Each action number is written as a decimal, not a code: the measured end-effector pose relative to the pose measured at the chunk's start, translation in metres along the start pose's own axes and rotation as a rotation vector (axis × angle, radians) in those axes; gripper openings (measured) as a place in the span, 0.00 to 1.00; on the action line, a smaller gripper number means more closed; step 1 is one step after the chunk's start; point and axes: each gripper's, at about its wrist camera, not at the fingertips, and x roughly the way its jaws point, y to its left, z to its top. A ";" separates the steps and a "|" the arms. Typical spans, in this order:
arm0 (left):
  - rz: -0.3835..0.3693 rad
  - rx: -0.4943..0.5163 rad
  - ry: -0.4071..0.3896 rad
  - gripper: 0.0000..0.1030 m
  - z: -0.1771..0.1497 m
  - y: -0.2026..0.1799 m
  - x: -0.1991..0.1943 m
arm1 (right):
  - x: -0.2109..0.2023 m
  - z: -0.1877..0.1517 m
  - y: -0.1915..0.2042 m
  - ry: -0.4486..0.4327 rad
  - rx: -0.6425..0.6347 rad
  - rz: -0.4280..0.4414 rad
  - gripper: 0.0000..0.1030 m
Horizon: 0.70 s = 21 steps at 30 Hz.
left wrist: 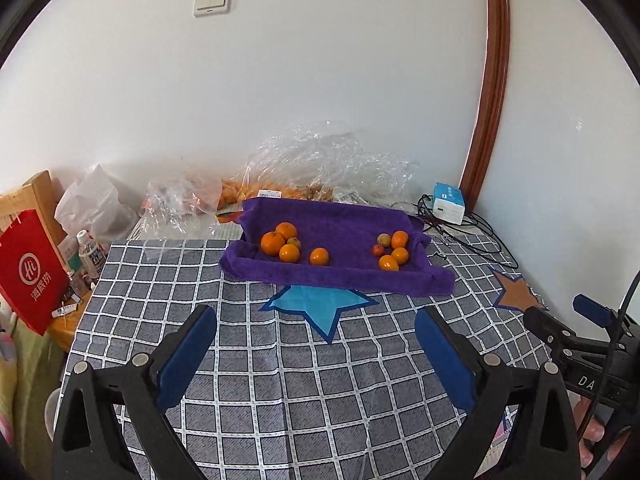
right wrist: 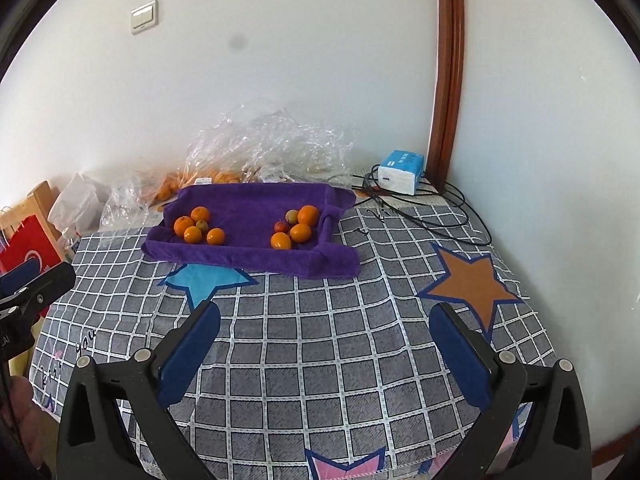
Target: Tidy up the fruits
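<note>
Left wrist view, nearest first: left gripper spread wide, nothing between the blue pads, checked tablecloth below. Right gripper likewise wide and empty, well short of the fruit. Beyond a blue star patch lies the purple towel, edges rolled up like a tray. On it, two clusters well apart: left group of fruit, mostly oranges with one small dull fruit; right group of fruit, oranges with two small ones. Judgement: sorting looks largely done, though both groups seem mixed. Plastic bags behind hold more fruit.
</note>
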 end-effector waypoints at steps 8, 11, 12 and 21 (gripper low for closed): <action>0.005 0.007 0.003 0.97 -0.002 -0.003 -0.001 | 0.002 0.000 -0.001 0.003 0.004 -0.006 1.00; 0.005 0.002 0.004 0.97 -0.003 -0.003 -0.001 | 0.003 0.000 0.000 0.006 0.003 -0.010 1.00; 0.006 0.003 0.004 0.97 -0.003 -0.003 -0.001 | 0.004 0.000 0.000 0.009 0.003 -0.014 1.00; 0.001 -0.006 0.008 0.97 -0.004 -0.002 0.001 | 0.005 -0.001 0.000 0.015 0.005 -0.020 1.00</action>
